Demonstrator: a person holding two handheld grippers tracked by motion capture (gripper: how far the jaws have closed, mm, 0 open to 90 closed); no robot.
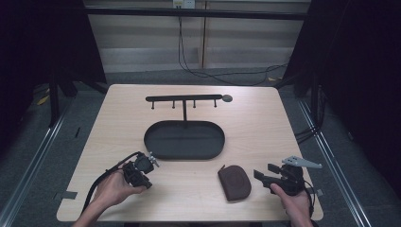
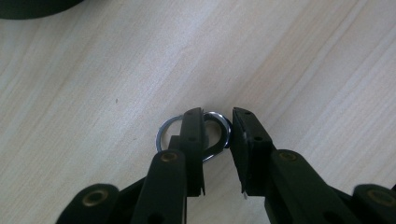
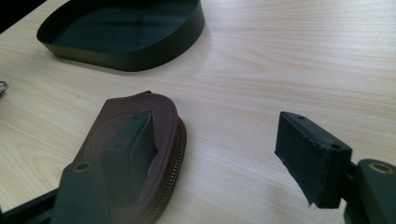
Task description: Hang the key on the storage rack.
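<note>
Currently the step in hand appears to be the pickup of the key ring (image 2: 205,133), which lies flat on the tabletop (image 1: 265,123) near its front left, just short of the oval black tray (image 1: 184,140). The left tool (image 2: 215,120) points down at the ring from above; one jaw stands over the ring's middle and the other just outside its rim, so one side of the ring lies in the gap. The jaws stand narrowly apart and do not yet press on the metal. The right tool (image 3: 219,128) rests low at the front right with its jaws spread wide, empty, one jaw over the brown zip pouch (image 3: 140,140) and the other over bare wood.

The next move probably calls for closing the left tool on the thin wire without skidding it across the wood, then lifting. The black hook rack (image 1: 184,99) behind the tray is the likely destination, but that is a judgement only.

Part of the ring is covered by the left jaw. Whether one ring or two linked rings lie there cannot be told. In the high view the ring is a small bright speck beside the left tool
</note>
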